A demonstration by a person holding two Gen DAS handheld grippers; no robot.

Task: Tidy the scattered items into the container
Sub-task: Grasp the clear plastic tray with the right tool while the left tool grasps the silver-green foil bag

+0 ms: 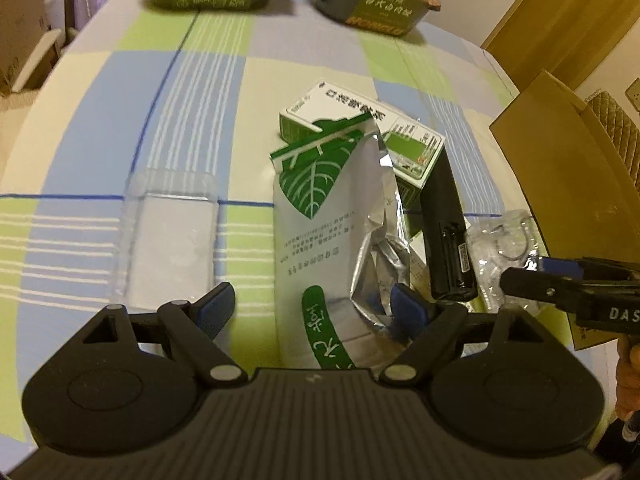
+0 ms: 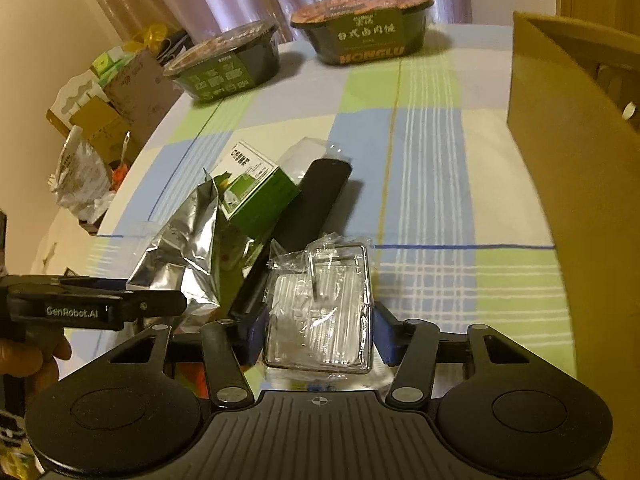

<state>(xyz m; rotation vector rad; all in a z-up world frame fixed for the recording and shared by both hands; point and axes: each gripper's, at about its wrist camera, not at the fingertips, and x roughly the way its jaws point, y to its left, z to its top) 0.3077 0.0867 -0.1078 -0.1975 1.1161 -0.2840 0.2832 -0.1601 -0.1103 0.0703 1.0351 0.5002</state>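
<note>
Two grippers are working the same heap here, and the right gripper (image 2: 318,336) has the clearer job: its blue pads sit either side of the clear plastic packet (image 2: 320,312) at lower centre of the right wrist view, jaws closed in around it, though whether they truly pinch it yet I cannot tell. To do this well, I'd say squeeze low and square on the packet's firm edges, since the crinkly film looks slippery, then lift straight up so the black remote (image 2: 298,216) leaning just beside it isn't dragged along. From there the cardboard box (image 2: 560,128) filling the right edge of the frame looks like the container. Over in the left wrist view, the left gripper (image 1: 308,312) has its jaws spread wide, gripping nothing, with the silver-and-green foil pouch (image 1: 320,216) lying between them at centre frame. That pouch is crumpled and shiny, torn open at the top, printed with a green leaf; it rests partly over the green-and-white carton (image 1: 360,128) above it. An empty clear tray (image 1: 168,232) sits at left on the checked tablecloth (image 1: 100,120), with two noodle bowls (image 1: 376,4) along the top edge.
</note>
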